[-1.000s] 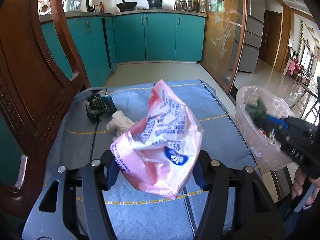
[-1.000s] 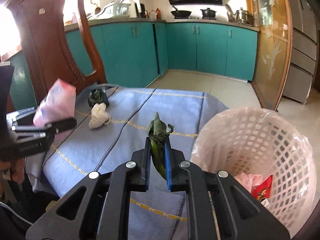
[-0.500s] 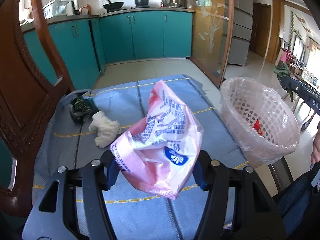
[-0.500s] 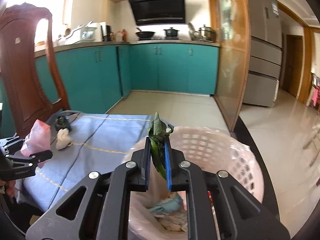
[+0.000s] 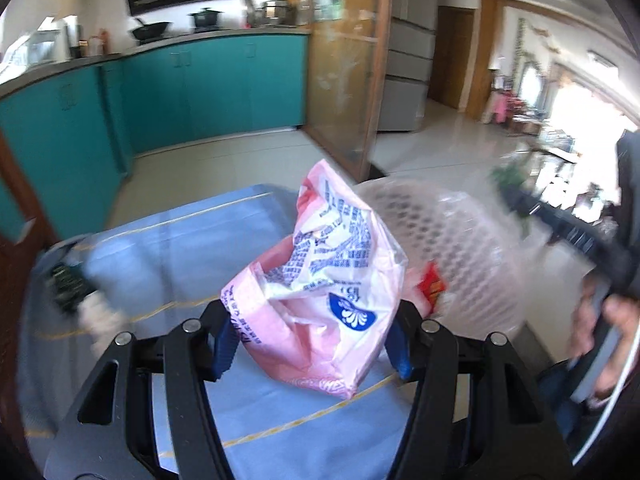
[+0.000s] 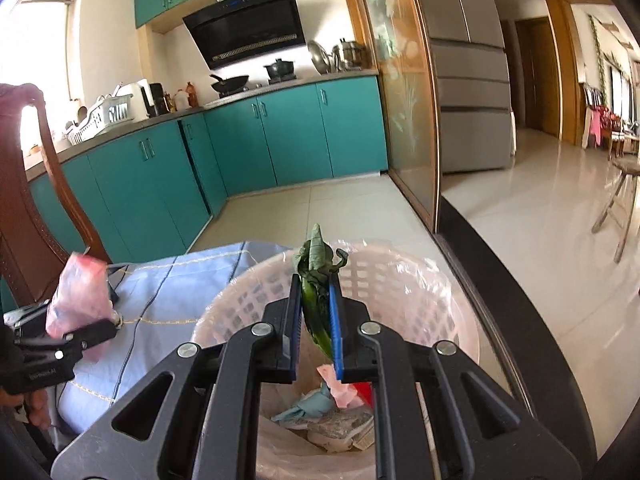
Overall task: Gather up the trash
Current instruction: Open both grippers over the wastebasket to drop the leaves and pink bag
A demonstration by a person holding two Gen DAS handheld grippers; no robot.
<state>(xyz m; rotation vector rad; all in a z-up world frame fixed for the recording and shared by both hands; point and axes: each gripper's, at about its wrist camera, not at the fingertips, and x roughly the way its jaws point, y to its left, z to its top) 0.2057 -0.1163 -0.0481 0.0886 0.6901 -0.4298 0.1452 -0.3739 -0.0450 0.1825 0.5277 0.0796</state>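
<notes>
Both of your hands have swung over from the table toward the bin within the last second: a moment ago your right gripper [image 6: 316, 330] looked across the blue tablecloth [image 6: 168, 280] with the basket off to one side, and now it hangs directly above the open mouth of the white lattice basket [image 6: 420, 276]. That puts the first drop within reach, so I'd judge you need only part the jaws. Those jaws are clamped tight on the green leaf scrap [image 6: 316, 276], a limp, crumpled piece of vegetable whose curled tip stands up above the blue pads while its glossy lower end hangs below them, over the rubbish already lying in the clear liner. Your left gripper [image 5: 314, 338] has followed, and the basket [image 5: 460, 240] now fills the space just behind its load, where a second ago it sat far to the right. It is closed about halfway on the pink plastic bag [image 5: 324, 280], a puffy, wrinkled wrapper with blue print and a blue emblem, wide enough to bulge out above and below the pads. The left view is smeared, so I can't say for sure the bag is over the rim yet. A dark wad [image 5: 66, 284] and a pale crumpled tissue [image 5: 100, 316] lie on the cloth, so more trips look necessary.
</notes>
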